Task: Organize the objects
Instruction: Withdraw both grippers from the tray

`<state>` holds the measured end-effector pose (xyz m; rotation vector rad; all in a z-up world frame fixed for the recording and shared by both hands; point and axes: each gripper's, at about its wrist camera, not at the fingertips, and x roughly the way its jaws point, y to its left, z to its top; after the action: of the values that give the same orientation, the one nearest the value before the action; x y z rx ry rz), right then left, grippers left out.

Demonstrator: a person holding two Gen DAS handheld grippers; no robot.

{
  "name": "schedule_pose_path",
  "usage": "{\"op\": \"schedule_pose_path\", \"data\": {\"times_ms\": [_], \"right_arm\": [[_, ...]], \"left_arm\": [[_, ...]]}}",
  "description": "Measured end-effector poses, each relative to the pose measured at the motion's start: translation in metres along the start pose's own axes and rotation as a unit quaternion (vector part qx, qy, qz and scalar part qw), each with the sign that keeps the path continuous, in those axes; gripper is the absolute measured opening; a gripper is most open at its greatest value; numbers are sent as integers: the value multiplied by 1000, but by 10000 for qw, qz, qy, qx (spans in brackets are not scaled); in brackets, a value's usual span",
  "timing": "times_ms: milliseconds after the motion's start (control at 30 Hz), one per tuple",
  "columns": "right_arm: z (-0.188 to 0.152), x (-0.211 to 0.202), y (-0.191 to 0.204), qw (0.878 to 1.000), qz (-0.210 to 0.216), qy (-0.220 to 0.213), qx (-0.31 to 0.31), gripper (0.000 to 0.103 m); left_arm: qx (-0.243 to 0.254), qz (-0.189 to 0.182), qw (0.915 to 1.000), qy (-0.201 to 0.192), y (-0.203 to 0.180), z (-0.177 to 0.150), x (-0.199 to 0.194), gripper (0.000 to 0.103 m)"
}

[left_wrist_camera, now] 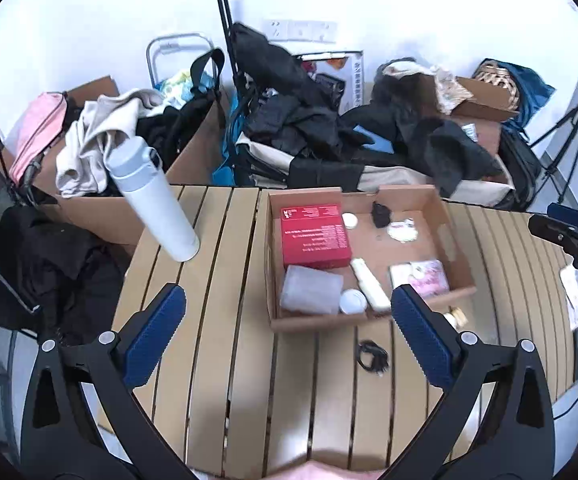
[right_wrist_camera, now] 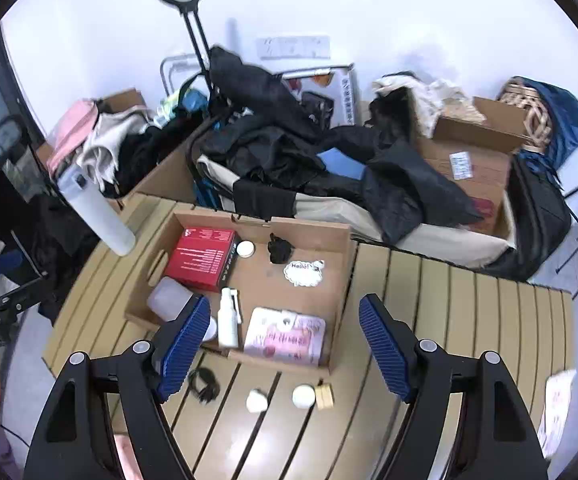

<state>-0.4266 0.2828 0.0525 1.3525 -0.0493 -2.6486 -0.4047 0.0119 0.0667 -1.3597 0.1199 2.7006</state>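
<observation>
A tall white insulated bottle with a grey lid (left_wrist_camera: 151, 196) stands at the far left edge of the slatted tan table (left_wrist_camera: 217, 360). Right of it sits a shallow brown cardboard tray (right_wrist_camera: 343, 272) holding a red rectangular box (right_wrist_camera: 205, 258), a frosted plastic block (left_wrist_camera: 311, 289), a white spray bottle (right_wrist_camera: 228, 322) and a pink printed packet (right_wrist_camera: 287, 336). In front of the tray lie a coiled black cable (right_wrist_camera: 203, 385), two small white lumps (right_wrist_camera: 257, 400) and a tan block (right_wrist_camera: 324, 396). The left gripper (left_wrist_camera: 289, 336) is spread wide, gripping nothing; the right gripper (right_wrist_camera: 285, 344) likewise stands apart and empty.
</observation>
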Motion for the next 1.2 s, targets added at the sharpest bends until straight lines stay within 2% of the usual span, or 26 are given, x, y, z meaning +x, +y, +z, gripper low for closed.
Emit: {"op": "schedule_pose_path", "data": {"times_ms": [167,233,300,367,433,467,567,633,667,700,733,800,933,1033,1067,1133,1200], "right_arm": [[-37,-50,9,9997,35,-140,-202,80],[-56,-65,14,9990,-17,-243,-363,80],[-84,-78,21,9982,53,-307,-512,80],[-120,-86,32,9966,156,-344,-737,81],[-169,-96,41,9948,161,-453,-896,81],[-194,-101,44,9944,162,-552,-889,81],[-281,-109,45,9945,295,-784,-628,81],[-316,-99,39,9965,382,-674,-322,81],[-326,-90,37,9977,430,-491,-194,81],[-334,-77,35,9986,454,-178,-184,81],[-336,-71,36,9990,382,-46,-246,81],[-334,-70,35,9992,208,-69,-321,81],[-329,-76,26,9984,451,-331,-84,81],[-326,-57,22,9981,589,-127,-118,80],[-323,-49,22,9977,666,-57,-145,80],[-311,-37,25,9975,651,-61,-263,71],[-298,-23,28,9970,634,-141,-422,68]], "left_arm": [[255,75,9995,-171,-19,-27,-43,102],[265,25,9990,-370,-25,-47,-65,102],[262,-25,9977,-628,-30,-80,-82,103],[307,6,9959,-852,-34,-117,-92,103],[207,169,9950,-960,-35,-169,-96,103],[169,120,9949,-985,-36,-197,-97,103],[112,-212,9968,-760,-41,-275,-91,103],[189,-378,9982,-414,-49,-293,-80,103],[298,-511,9977,-324,-53,-294,-75,103],[399,-538,9972,-323,-58,-291,-71,103],[440,-470,9973,-354,-61,-289,-70,103],[534,-291,9970,-479,-66,-282,-64,103],[396,-511,9970,-428,-66,-272,-45,103],[405,-516,9972,-349,-67,-251,-21,103],[396,-378,9980,-320,-65,-235,-8,103],[304,-219,9990,-251,-59,-213,10,101],[105,-375,9990,-221,-51,-188,30,101]]}}
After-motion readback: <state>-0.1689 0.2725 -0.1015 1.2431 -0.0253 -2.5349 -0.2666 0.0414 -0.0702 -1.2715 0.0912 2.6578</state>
